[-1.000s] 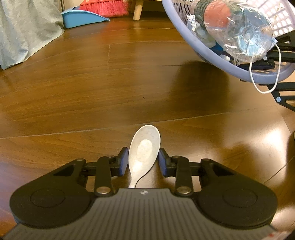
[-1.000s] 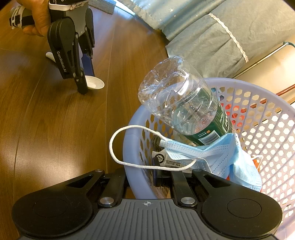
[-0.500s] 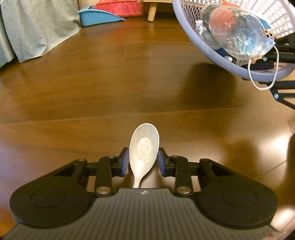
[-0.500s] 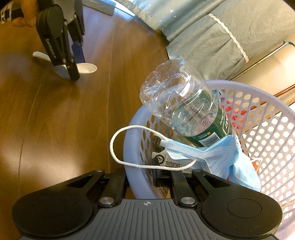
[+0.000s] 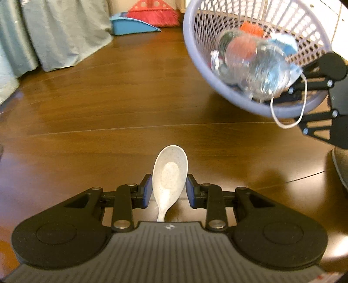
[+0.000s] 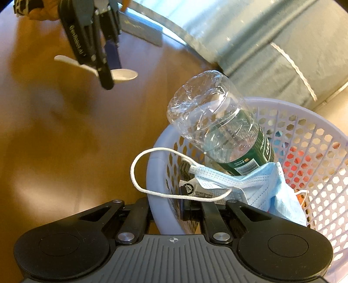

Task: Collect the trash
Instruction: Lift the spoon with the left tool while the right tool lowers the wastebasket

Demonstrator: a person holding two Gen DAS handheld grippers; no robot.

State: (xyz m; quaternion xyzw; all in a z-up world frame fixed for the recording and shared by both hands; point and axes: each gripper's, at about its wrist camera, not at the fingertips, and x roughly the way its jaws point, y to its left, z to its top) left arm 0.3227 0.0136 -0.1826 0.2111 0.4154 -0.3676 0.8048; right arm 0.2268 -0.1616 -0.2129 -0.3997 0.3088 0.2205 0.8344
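My left gripper is shut on a white speckled spoon, whose bowl sticks out forward above the wooden floor. In the right wrist view the left gripper carries the spoon in the air, left of the basket. My right gripper is shut on the near rim of a lavender mesh basket. The basket hangs tilted at the upper right. Inside lie a clear plastic bottle and a blue face mask. The mask's white ear loop dangles over the rim.
A blue dustpan and a red broom stand at the far wall. Grey-green fabric hangs on the left. A dark flat mat lies by the draped fabric. A grey object sits at the right edge.
The left gripper has risen from the floor with the spoon and moved closer to the basket. The right gripper keeps its grip on the rim, and the basket shows more of its inside.
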